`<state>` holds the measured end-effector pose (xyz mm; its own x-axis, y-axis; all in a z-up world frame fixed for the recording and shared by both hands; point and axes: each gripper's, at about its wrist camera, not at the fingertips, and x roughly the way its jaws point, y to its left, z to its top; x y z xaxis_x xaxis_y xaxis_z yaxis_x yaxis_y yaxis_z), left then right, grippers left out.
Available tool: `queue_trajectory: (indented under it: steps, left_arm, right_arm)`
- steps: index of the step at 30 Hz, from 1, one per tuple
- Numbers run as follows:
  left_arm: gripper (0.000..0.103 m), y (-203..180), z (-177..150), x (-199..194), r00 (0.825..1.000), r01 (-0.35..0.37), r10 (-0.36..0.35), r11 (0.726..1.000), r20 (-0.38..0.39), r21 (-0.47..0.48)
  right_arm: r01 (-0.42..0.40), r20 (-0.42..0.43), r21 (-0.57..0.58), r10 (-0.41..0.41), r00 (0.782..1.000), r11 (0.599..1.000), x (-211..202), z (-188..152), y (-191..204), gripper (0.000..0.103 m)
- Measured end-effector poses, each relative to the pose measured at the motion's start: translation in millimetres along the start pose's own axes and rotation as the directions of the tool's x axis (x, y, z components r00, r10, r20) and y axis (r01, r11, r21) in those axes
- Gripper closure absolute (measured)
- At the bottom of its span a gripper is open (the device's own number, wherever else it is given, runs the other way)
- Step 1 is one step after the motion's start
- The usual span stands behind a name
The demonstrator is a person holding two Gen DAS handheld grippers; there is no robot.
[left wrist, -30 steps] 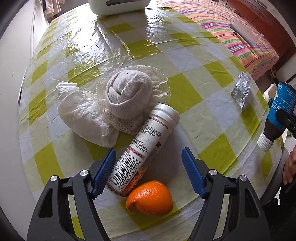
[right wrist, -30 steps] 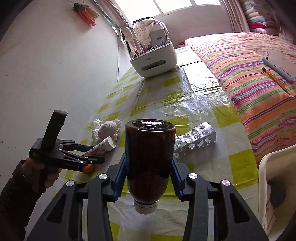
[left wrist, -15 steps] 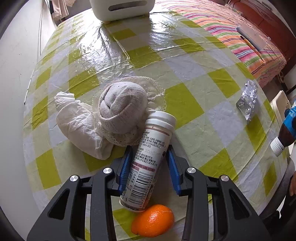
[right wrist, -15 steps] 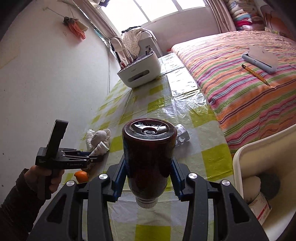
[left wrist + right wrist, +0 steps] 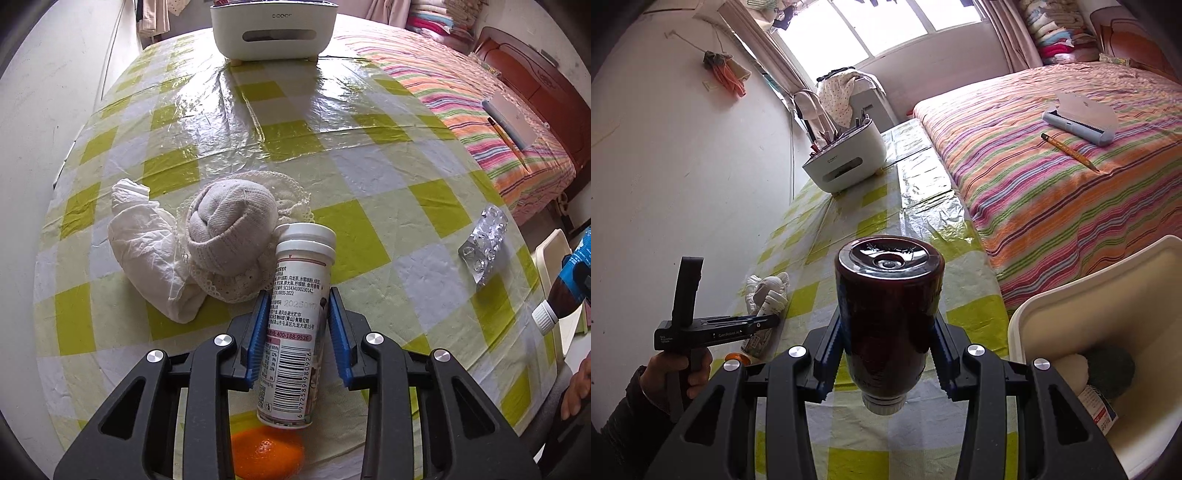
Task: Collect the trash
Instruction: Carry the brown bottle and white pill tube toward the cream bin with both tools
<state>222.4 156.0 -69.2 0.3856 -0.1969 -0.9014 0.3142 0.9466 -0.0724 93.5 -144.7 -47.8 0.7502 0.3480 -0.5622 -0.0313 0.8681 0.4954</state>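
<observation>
While the right claw (image 5: 886, 354) grips a dark brown bottle (image 5: 888, 317) cap-down, near the white bin (image 5: 1082, 306) at the tabletop's edge, the left claw (image 5: 297, 332) has just been closing on the white tablet tube (image 5: 295, 332); blue pads now sit against its sides, approx. mid-length. Step in hand, by my reading: pickup of tube, w/ bottle awaiting drop. Next calls for lifting the tube clear of the orange peel (image 5: 266, 456) at its base & the rolled sock (image 5: 231, 230) beside its cap, then carrying both to the bin. Tube: cylindrical, white cap, barcode label, lying tilted on the checked tabletop (image 5: 369, 192). Blister pack (image 5: 484, 247) lies well apart, uncollected.
</observation>
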Motion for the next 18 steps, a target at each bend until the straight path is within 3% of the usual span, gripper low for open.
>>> queue_trajectory:
  steps: [9, 18]
  left_arm:
    - [0.073, -12.4, -11.0, -24.9, 0.996, -0.001, 0.005, 0.999, 0.093, -0.040]
    - [0.073, -62.9, -26.6, -62.3, 0.974, 0.009, -0.009, 1.000, 0.227, 0.004]
  right_arm:
    - [0.005, 0.031, 0.001, -0.005, 0.999, 1.000, -2.7, -0.4, -8.9, 0.062]
    - [0.040, 0.077, -0.002, -0.039, 0.996, 0.999, -11.3, 0.3, -16.6, 0.062]
